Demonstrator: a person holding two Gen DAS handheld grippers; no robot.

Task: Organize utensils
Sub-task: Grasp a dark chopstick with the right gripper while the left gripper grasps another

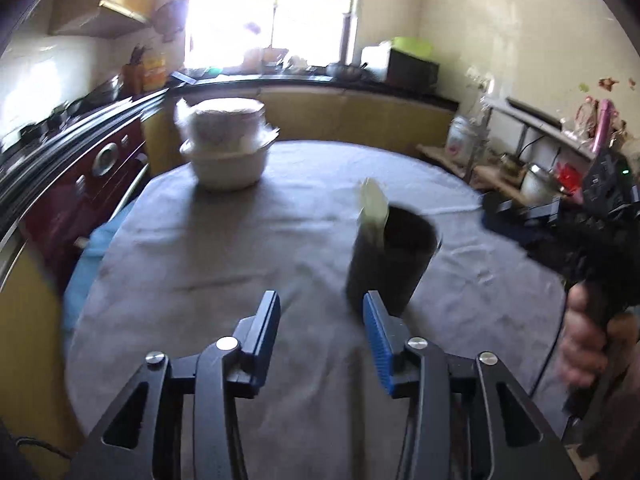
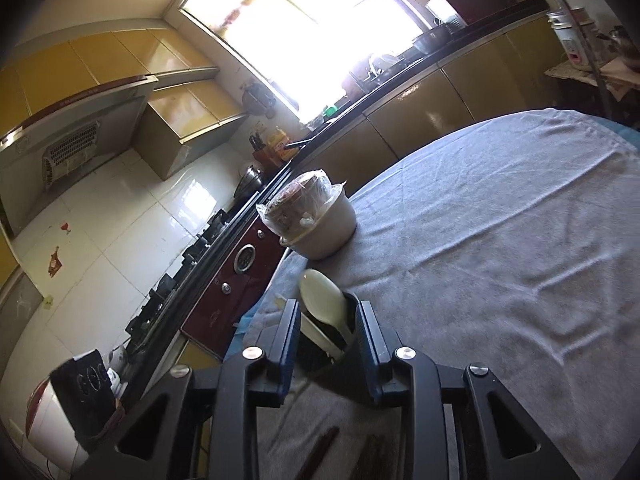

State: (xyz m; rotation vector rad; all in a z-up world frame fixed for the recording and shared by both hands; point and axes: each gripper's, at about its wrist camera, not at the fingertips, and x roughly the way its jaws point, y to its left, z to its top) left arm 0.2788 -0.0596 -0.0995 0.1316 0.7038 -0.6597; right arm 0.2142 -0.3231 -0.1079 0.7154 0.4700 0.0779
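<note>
Black cup point(image 1: 390, 258) with pale spoon point(image 2: 322, 300) on grey worktop point(image 1: 240, 248), left gripper point(image 1: 320, 312) open and empty, right gripper point(image 2: 328, 316) open around cup.

Your black cup point(image 1: 390, 258) stands upright on the grey cloth, and a pale cream spoon point(image 2: 323, 299) leans inside it, bowl end up above the rim.

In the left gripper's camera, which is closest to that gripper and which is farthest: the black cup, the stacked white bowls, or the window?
1. Black cup, with a pale spoon in it, just ahead of the left gripper, by its right finger.
2. Stacked white bowls, far left on the grey tablecloth.
3. Window, beyond the counter.
</note>
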